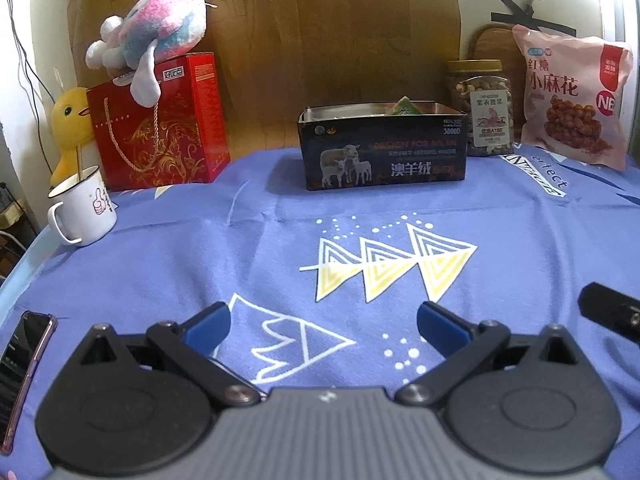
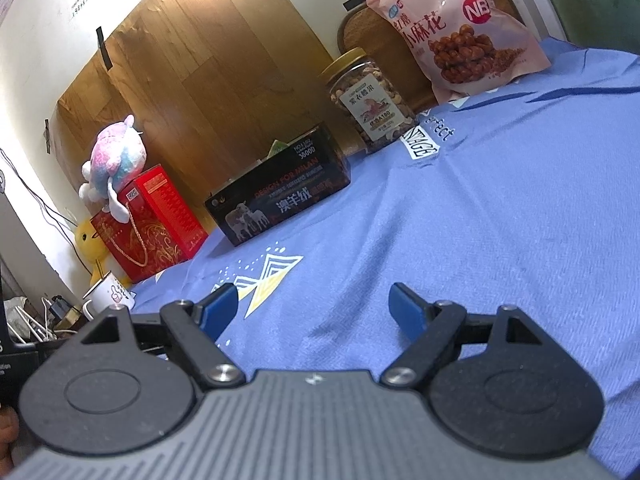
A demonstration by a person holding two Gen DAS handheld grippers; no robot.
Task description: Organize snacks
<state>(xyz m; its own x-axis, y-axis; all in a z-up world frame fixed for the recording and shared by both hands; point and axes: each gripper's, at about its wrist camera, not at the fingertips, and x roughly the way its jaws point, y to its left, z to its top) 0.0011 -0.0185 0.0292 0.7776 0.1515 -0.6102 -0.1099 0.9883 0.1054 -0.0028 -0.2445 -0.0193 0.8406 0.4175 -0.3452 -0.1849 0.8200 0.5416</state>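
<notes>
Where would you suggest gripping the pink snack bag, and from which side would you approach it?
Grip the pink snack bag by its flat top seam, coming from above with the right gripper. The bag stands upright, leaning against the wall, beside the nut jar; its puffy body looks too wide for the jaws.

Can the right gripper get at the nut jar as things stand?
Probably yes. The right gripper is open and empty, with only bare blue cloth between it and the nut jar. The black tin sits off to the jar's left, the pink snack bag behind right.
</notes>
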